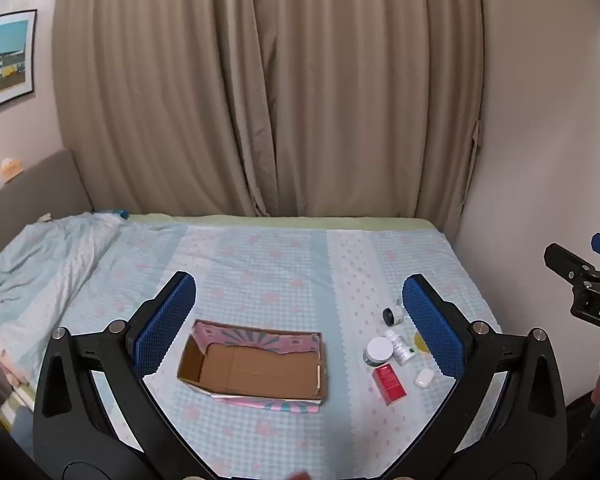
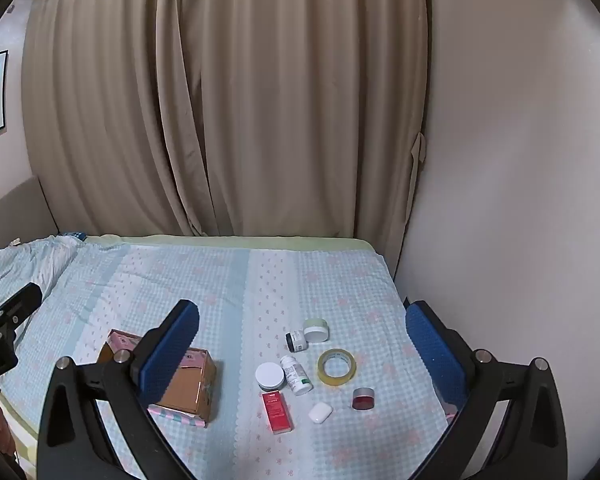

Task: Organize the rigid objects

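1. jaws of left gripper point(image 1: 300, 320) wide apart, holding nothing, hovering above the bed point(image 1: 260, 256) with the cardboard box point(image 1: 256, 364) between the blue pads.
2. jaws of right gripper point(image 2: 302, 350) also wide apart, holding nothing, hovering above the group of small things.
3. cardboard box lying open on the bed sheet, inside bare brown, pink patterned paper on its walls; well left of the small things.
4. right of the box, all on the sheet: white-lid jar point(image 2: 270, 376), white pill bottle point(image 2: 296, 375) lying on its side just beside it, red carton point(image 2: 277, 412) lying flat near the front, white earbud case point(image 2: 320, 412) beside the carton.
5. farther back: small dark-cap bottle point(image 2: 296, 341) on its side, touching or almost touching a pale green jar point(image 2: 316, 330).
6. tape roll point(image 2: 337, 366) flat on the sheet, right of the pill bottle; small red jar point(image 2: 363, 398) in front of it, apart.
7. behind the bed, beige curtain point(image 2: 220, 100); crumpled blanket point(image 1: 40, 256) at far left.
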`<state>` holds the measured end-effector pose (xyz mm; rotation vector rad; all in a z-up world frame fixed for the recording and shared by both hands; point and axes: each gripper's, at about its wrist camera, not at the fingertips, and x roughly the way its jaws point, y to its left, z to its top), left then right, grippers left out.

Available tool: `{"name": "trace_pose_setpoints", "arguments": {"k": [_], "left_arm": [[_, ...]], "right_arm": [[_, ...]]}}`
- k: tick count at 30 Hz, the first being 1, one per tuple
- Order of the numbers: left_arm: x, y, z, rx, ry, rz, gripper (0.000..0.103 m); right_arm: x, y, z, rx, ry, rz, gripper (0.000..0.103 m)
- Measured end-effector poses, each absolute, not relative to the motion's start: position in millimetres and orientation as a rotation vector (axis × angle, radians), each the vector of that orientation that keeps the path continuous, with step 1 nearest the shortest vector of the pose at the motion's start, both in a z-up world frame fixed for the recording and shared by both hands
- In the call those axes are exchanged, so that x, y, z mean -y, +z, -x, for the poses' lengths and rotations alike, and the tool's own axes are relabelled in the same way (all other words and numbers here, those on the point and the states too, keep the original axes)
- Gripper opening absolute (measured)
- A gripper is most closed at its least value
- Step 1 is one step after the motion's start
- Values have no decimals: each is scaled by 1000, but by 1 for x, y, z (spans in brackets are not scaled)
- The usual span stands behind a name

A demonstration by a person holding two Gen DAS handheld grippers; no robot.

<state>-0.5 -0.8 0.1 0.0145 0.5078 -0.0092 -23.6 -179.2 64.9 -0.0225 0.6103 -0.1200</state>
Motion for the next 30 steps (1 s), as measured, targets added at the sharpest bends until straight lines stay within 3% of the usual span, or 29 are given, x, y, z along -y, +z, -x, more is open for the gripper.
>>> {"name": "trace_pose_setpoints", "arguments": {"k": [30], "left_arm": [[5,4,-2,-476,28,-66,103]], "right_arm": [[179,65,9,-603,-123,19,103]]}}
